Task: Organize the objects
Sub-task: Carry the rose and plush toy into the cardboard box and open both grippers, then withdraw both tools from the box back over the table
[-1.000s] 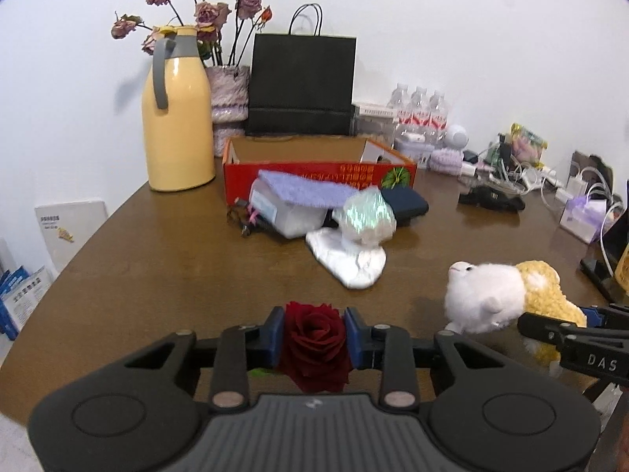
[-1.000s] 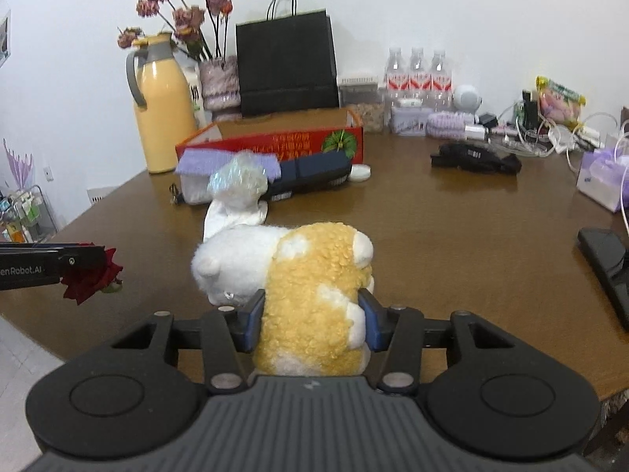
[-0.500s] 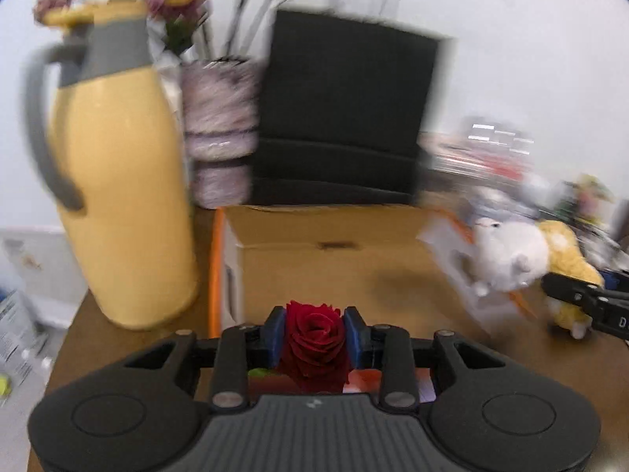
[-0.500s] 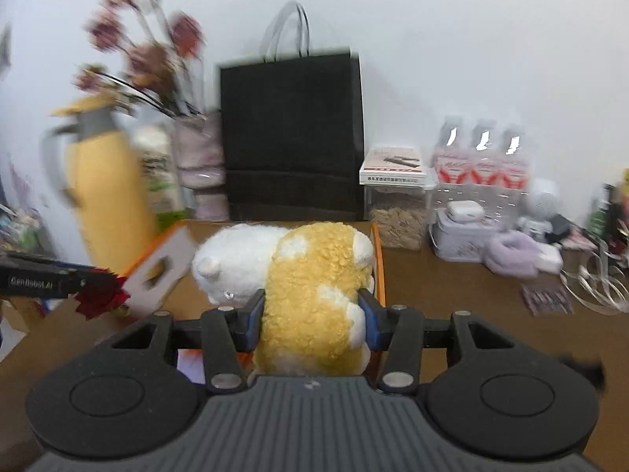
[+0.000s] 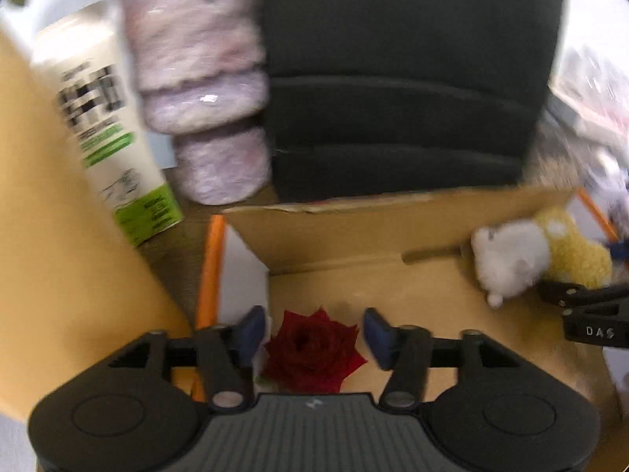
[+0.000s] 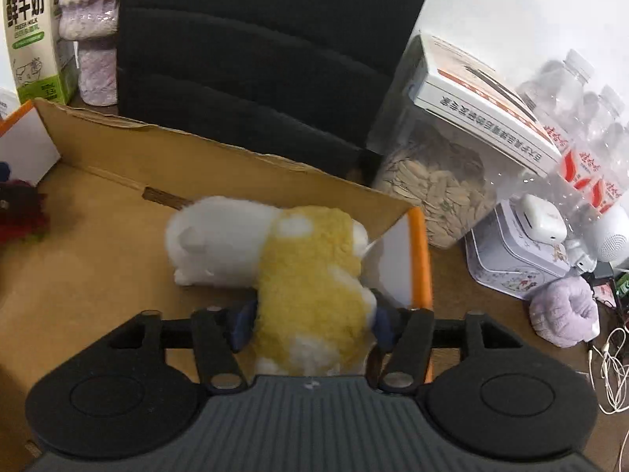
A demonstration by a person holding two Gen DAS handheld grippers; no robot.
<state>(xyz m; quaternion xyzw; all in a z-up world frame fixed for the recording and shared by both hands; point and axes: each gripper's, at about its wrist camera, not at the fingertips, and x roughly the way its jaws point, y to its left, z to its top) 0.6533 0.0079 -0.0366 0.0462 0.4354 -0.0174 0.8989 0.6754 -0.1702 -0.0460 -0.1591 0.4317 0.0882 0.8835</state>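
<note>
My left gripper (image 5: 312, 324) is open over the left end of the cardboard box (image 5: 393, 220). The red rose (image 5: 312, 350) lies between its spread blue pads, touching neither. The rose also shows at the left edge of the right wrist view (image 6: 19, 212). My right gripper (image 6: 310, 318) is still shut on the white and yellow plush toy (image 6: 306, 275), held low inside the box (image 6: 98, 204) at its right end. The toy shows in the left wrist view (image 5: 538, 251) with the right gripper's fingers (image 5: 589, 314) on it.
Behind the box stand a black paper bag (image 6: 255, 39), a pink vase (image 5: 204, 98) and a milk carton (image 6: 29, 31). A yellow jug (image 5: 59, 236) is at the left. A seed jar (image 6: 432, 192), white boxes, water bottles (image 6: 582, 133) and cables crowd the right.
Both grippers moved forward from the table's near edge and down into the box. The left gripper opened and let go of the rose. The right one still grips the toy.
</note>
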